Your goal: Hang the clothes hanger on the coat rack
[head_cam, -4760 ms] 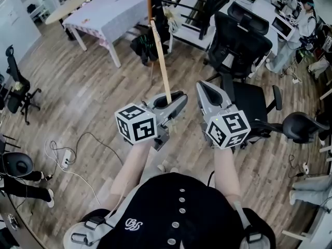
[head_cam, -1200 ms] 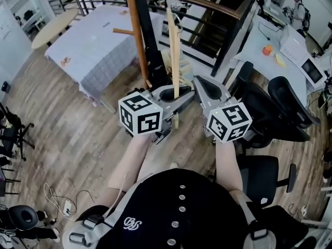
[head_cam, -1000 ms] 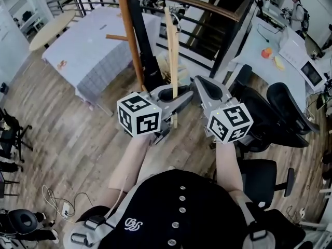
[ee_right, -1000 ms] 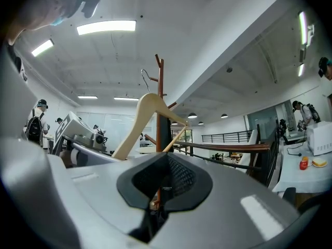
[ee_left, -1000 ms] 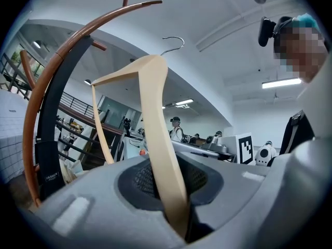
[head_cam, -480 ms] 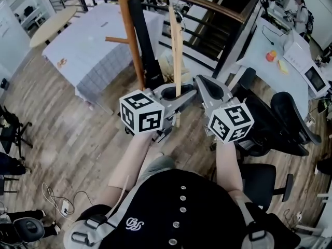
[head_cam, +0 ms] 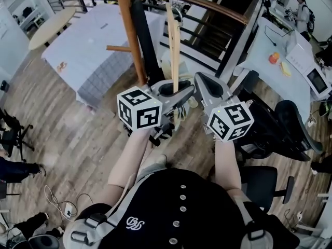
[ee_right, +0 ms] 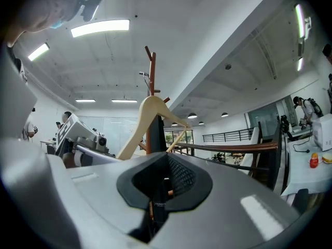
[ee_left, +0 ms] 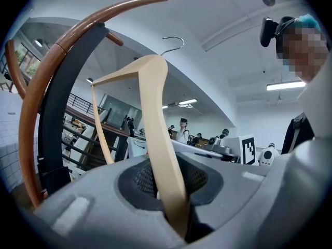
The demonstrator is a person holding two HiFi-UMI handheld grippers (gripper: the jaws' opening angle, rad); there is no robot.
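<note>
Wood-plank floor (head_cam: 62,139), cloth-covered table (head_cam: 88,45), black office chairs (head_cam: 288,134), white desk (head_cam: 262,51), wood-topped railing (head_cam: 207,3), ceiling strip lights (ee_right: 100,28)

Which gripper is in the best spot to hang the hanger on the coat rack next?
Left, probably. The left gripper has its jaws shut on the wooden hanger, hook up, and the coat rack stands just ahead, to its left. The right gripper has its jaws shut with nothing in them.

Cream clothes hanger (head_cam: 174,51), brown coat rack (head_cam: 130,35), pale checked tablecloth (head_cam: 88,45)
</note>
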